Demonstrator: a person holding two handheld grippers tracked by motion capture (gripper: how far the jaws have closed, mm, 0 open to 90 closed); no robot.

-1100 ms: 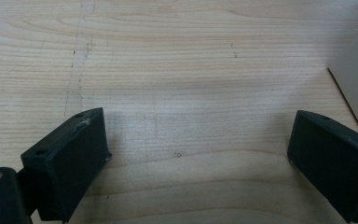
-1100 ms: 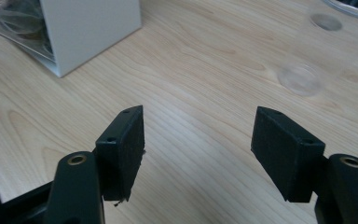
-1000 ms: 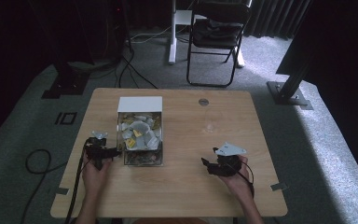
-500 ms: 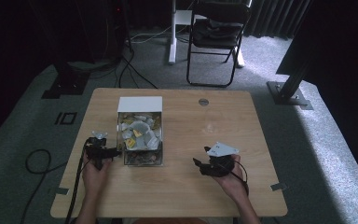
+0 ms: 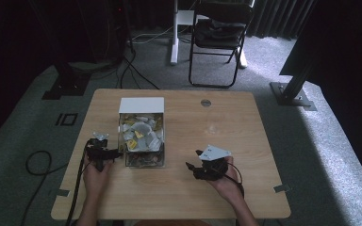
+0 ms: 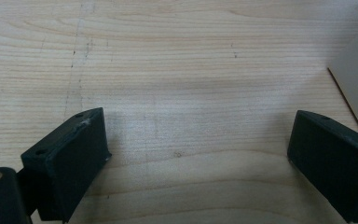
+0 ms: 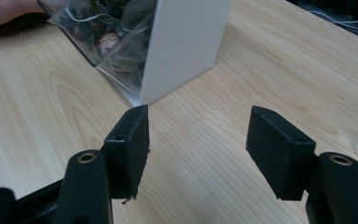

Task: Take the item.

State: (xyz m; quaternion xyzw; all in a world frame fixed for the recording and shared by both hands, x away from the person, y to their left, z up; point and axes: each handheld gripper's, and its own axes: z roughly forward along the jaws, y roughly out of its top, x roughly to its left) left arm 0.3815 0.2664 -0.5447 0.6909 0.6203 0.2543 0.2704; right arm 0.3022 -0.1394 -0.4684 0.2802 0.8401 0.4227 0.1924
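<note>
Right gripper point(image 5: 199, 167) has slid left toward the box point(image 5: 141, 136), empty jaws half-open, just been closing; left gripper point(image 5: 115, 153), gaping and empty, sits beside it.

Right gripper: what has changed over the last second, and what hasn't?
The right gripper slid left across the table toward the clear box, its jaws closing a little with nothing between them. The left gripper stayed beside the box, open; the box did not move.

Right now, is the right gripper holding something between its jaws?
No, the right gripper has its jaws apart with bare wooden table showing between them, and the clear box sits farther off.
</note>
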